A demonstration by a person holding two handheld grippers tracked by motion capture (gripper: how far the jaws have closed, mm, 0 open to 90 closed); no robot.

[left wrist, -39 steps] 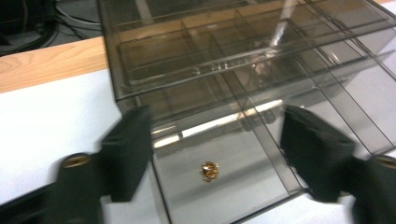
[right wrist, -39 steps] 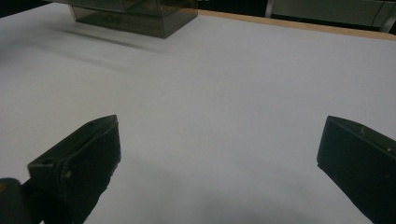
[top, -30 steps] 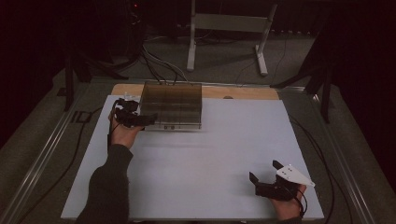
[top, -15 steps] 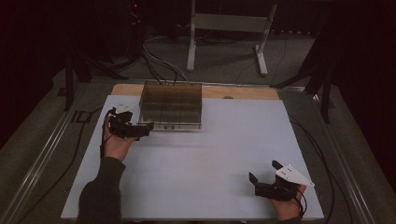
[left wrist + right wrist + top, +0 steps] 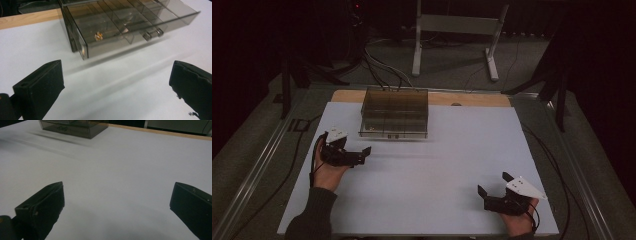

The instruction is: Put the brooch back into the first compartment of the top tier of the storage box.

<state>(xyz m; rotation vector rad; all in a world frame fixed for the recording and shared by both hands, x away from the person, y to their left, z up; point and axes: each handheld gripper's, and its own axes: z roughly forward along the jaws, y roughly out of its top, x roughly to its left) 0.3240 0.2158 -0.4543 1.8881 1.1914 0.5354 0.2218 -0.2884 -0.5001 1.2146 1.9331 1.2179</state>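
Table (image 5: pixel 422 200): white sheet over a wooden top, tan strip showing along the far edge. Smoked clear plastic drawer box (image 5: pixel 394 114) sits at the far edge, left of centre, square to it.

Handling, my read: rigid thin-wall acrylic or styrene, light, near empty, so it'll skate on the smooth sheet if pushed or tugged one-handed. Walls are slick and will scratch or crack under a hard pinch. Best grab is the pair of small pulls (image 5: pixel 152 34) on the front face; brace the casing with the other gripper while pulling. Dividers split the inside into compartments; a small orange-and-white item (image 5: pixel 98 36) lies in the one at the front, near the corner closest to the left gripper. Front panel looks slightly proud of the casing in the left gripper view, can't tell how far.

Left gripper (image 5: pixel 362 155): jaws wide apart, nothing between them, near the box's front-left corner and clear of it, aimed toward its front. Right gripper (image 5: pixel 492 189): jaws also spread, empty, resting near the front right of the table, well apart from the box.

Versus a second ago: left gripper was up against the box's left front corner; it has pulled back toward the person. Right gripper and box unchanged.
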